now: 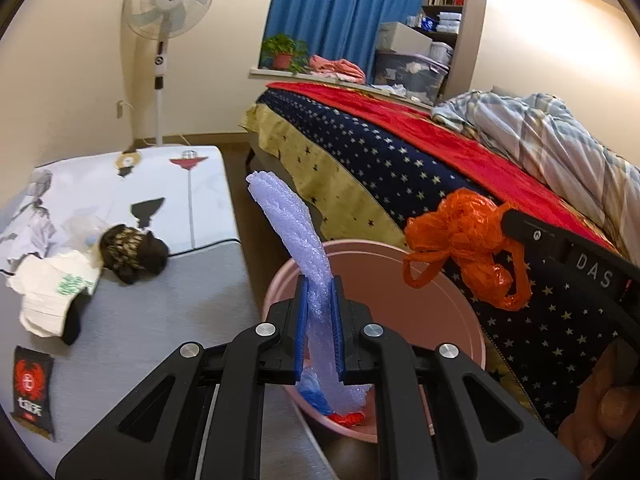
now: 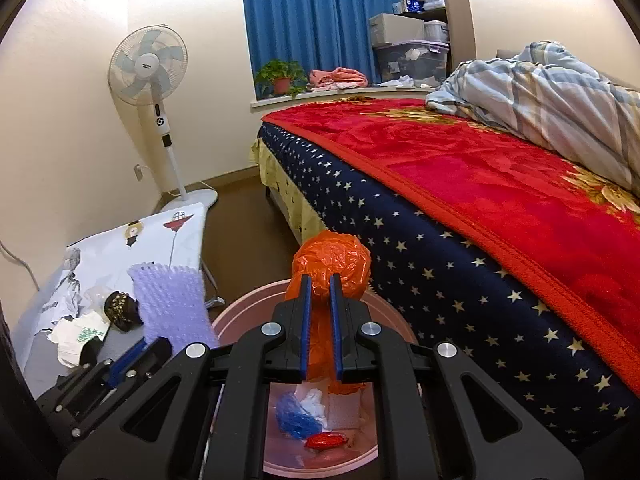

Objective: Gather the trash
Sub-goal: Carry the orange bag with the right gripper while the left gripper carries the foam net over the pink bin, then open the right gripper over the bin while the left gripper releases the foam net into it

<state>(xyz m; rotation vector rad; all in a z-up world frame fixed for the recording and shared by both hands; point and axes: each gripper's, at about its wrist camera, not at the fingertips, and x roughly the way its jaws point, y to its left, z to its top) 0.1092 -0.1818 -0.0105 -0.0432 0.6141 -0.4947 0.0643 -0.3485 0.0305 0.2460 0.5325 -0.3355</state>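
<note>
On the far left, your desk (image 1: 168, 320) holds trash not yet collected: a black snack packet (image 1: 33, 392) near its front edge, crumpled white paper with green print (image 1: 52, 296) behind it, and a dark crumpled wrapper (image 1: 132, 252) further back. Some clear plastic lies among these, too blurred to describe.

Moving right, your left gripper (image 1: 320, 332) is clamped on a strip of pale purple foam netting (image 1: 288, 232), which stands up above the pink bin (image 1: 432, 320) on the floor between the desk and the bed (image 1: 400, 152). At the bottom of the bin lie a blue plastic bag (image 2: 296, 416), some white scraps and a small red wrapper (image 2: 326, 440).

Further right, your right gripper (image 2: 320, 320) is clamped on a bunched orange plastic bag (image 2: 332, 260), held over the bin's far side, beside the starred edge of the bed.

The job looks roughly half done: several pieces are in the bin, two are in hand above it, awaiting release, and at least three pieces on the desk remain.
</note>
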